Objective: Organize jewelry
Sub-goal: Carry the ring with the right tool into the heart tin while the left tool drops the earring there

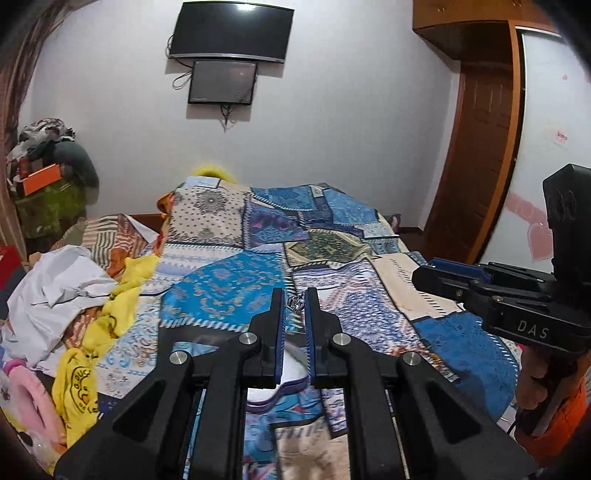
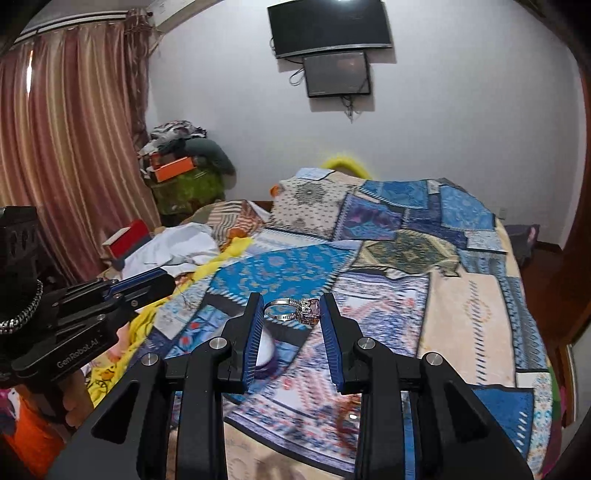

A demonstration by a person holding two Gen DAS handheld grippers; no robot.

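- The room is a bedroom with a white wall, where two screens hang, a big one above a small one.
- A bed with a patchwork cover in blue and cream fills the middle of both views.
- The right gripper holds a silver ring with a pale pink stone; the ring sits across the gap, between the tips of the blue-padded fingers, above the cover.
- The left gripper has its fingers narrow, with a small silver piece between the tips; it is too small to tell what it is.
- Under both grippers, a white box with a purple rim lies on the bed.
- On the left side of the bed are a white cloth and a yellow cloth.
- A striped curtain hangs at the left, and a pile of clothes with an orange box stands in the corner.
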